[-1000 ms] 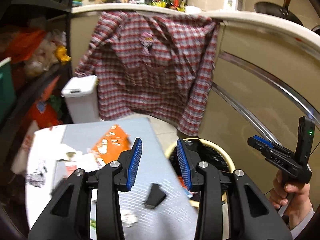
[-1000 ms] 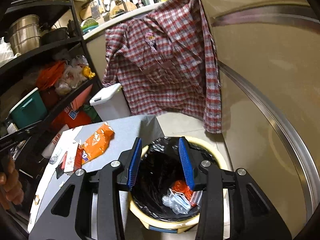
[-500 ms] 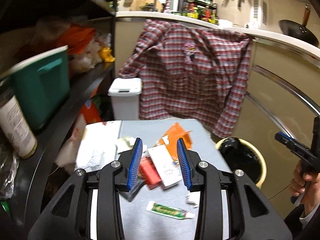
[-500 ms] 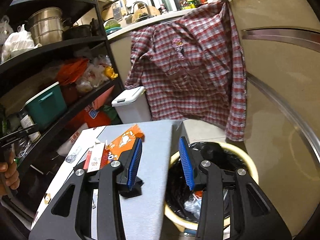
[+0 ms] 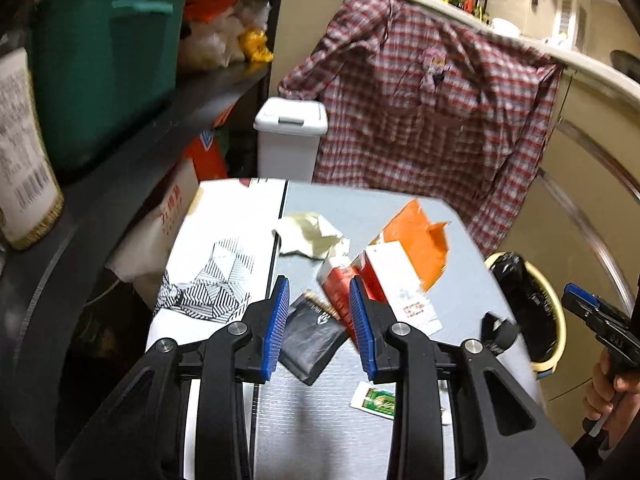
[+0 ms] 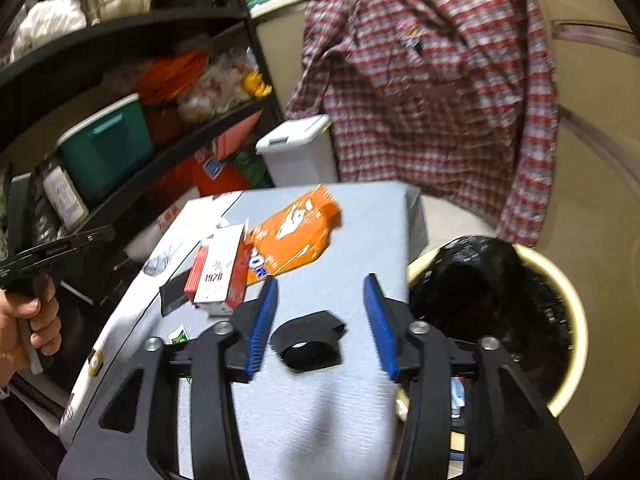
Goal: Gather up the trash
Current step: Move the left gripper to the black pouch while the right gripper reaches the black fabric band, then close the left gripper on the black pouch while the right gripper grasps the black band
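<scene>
- One grey ribbed tabletop (image 5: 352, 208), carrying the trash listed below.
- One round cream bin lined with a black bag (image 6: 572, 312), standing just beside the tabletop's right edge; some litter shows inside it at the bottom.
- One white lidded bin (image 5: 289, 136) beyond the tabletop, before one red plaid shirt (image 5: 436, 120) hung from a counter.
- One orange snack wrapper (image 6: 298, 236), lying flat, partly under one red-and-white carton (image 6: 218, 276).
- One crumpled cream tissue (image 5: 310, 236), apart from the carton.
- One flat black pouch (image 5: 310, 340), seen between the pads of the left claw (image 5: 318, 330).
- One black curled strip (image 6: 306, 344), seen between the pads of the right claw (image 6: 324, 326).
- One small green-and-white sachet (image 5: 374, 400), near the front edge.
- Two claws, both spread and gripping nothing, each above the tabletop.
</scene>
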`<state>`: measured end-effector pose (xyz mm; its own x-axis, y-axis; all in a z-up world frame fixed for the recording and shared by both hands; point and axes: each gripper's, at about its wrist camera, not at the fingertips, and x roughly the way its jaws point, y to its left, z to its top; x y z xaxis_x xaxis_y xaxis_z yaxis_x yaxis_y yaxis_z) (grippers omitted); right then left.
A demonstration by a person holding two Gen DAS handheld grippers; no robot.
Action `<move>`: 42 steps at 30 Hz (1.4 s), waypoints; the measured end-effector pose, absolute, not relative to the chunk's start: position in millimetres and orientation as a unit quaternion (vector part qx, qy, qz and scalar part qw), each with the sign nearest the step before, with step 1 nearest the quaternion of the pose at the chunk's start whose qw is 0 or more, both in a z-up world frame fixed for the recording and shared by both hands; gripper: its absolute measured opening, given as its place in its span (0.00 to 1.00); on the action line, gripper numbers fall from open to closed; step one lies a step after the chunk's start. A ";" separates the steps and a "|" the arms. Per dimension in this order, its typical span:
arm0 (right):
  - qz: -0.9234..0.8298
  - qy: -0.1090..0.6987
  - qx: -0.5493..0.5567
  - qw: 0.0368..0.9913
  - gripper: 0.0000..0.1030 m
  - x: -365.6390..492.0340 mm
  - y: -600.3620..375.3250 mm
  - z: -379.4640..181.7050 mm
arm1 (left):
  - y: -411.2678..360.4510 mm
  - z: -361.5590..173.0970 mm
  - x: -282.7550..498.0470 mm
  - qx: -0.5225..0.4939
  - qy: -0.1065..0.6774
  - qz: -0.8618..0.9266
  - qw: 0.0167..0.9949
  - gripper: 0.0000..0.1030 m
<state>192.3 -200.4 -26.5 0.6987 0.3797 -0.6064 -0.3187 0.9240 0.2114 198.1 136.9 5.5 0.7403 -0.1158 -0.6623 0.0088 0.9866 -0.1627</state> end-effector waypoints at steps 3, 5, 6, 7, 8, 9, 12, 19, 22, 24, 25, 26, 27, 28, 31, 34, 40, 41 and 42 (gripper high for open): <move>0.198 0.363 0.038 0.910 0.53 203.1 -186.4 -41.5 | 138.5 -9.9 205.6 -0.069 0.372 -0.036 0.925 0.30; 0.197 0.377 0.031 0.904 0.56 208.9 -179.4 -52.2 | 140.6 -20.5 210.9 -0.066 0.381 -0.042 0.921 0.30; 0.195 0.388 0.027 0.900 0.56 212.6 -175.6 -59.2 | 140.8 -23.6 212.3 -0.063 0.384 -0.043 0.920 0.30; 0.191 0.398 0.021 0.897 0.56 215.8 -172.4 -65.2 | 141.1 -27.6 213.8 -0.060 0.388 -0.043 0.919 0.30; 0.188 0.404 0.018 0.895 0.56 217.7 -170.2 -69.7 | 141.6 -33.4 215.8 -0.056 0.393 -0.043 0.917 0.31; 0.187 0.413 0.016 0.891 0.56 220.7 -168.4 -75.8 | 142.4 -37.2 217.7 -0.057 0.398 -0.045 0.914 0.38; 0.179 0.436 0.014 0.882 0.56 227.5 -165.8 -89.5 | 142.4 -54.6 223.9 -0.056 0.419 -0.056 0.905 0.62; 0.171 0.456 0.018 0.873 0.57 234.8 -165.2 -102.4 | 138.9 -89.3 237.0 -0.029 0.451 -0.061 0.890 0.70; 0.169 0.458 0.016 0.873 0.57 235.0 -164.4 -104.1 | 137.4 -98.5 240.9 -0.022 0.458 -0.064 0.886 0.73; 0.168 0.460 0.019 0.872 0.57 237.8 -165.5 -105.2 | 136.1 -101.9 243.2 -0.018 0.460 -0.069 0.885 0.74; 0.167 0.461 0.021 0.871 0.57 238.4 -166.2 -105.9 | 135.5 -103.4 244.2 -0.017 0.461 -0.071 0.884 0.74; 0.167 0.463 0.023 0.870 0.57 239.3 -166.7 -106.8 | 134.5 -105.0 245.4 -0.015 0.463 -0.071 0.884 0.75; 0.166 0.463 0.023 0.870 0.56 240.3 -166.9 -107.3 | 133.2 -107.1 246.1 -0.011 0.464 -0.072 0.883 0.77; 0.166 0.463 0.021 0.870 0.55 240.5 -166.5 -107.9 | 131.1 -108.2 246.1 -0.005 0.463 -0.072 0.883 0.79; 0.167 0.465 0.016 0.869 0.47 241.1 -164.9 -109.8 | 123.2 -110.1 247.7 0.018 0.463 -0.073 0.883 0.81; 0.170 0.469 0.013 0.866 0.31 240.3 -163.5 -111.4 | 120.6 -110.5 249.2 0.030 0.461 -0.071 0.884 0.82; 0.184 0.465 0.009 0.866 0.10 237.1 -162.1 -108.2 | 122.6 -105.9 253.3 0.030 0.461 -0.075 0.884 0.65; 0.187 0.464 0.009 0.866 0.09 236.6 -162.0 -107.1 | 121.4 -105.5 253.7 0.033 0.462 -0.076 0.883 0.61; 0.189 0.462 0.009 0.866 0.09 236.0 -162.1 -106.1 | 119.1 -104.3 253.8 0.038 0.462 -0.077 0.882 0.56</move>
<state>236.0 -162.1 -106.1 0.5014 0.3354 -0.7975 -0.3181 0.9287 0.1906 253.8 119.1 -104.3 0.5603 -0.1020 -0.8220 0.1714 0.9852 -0.0054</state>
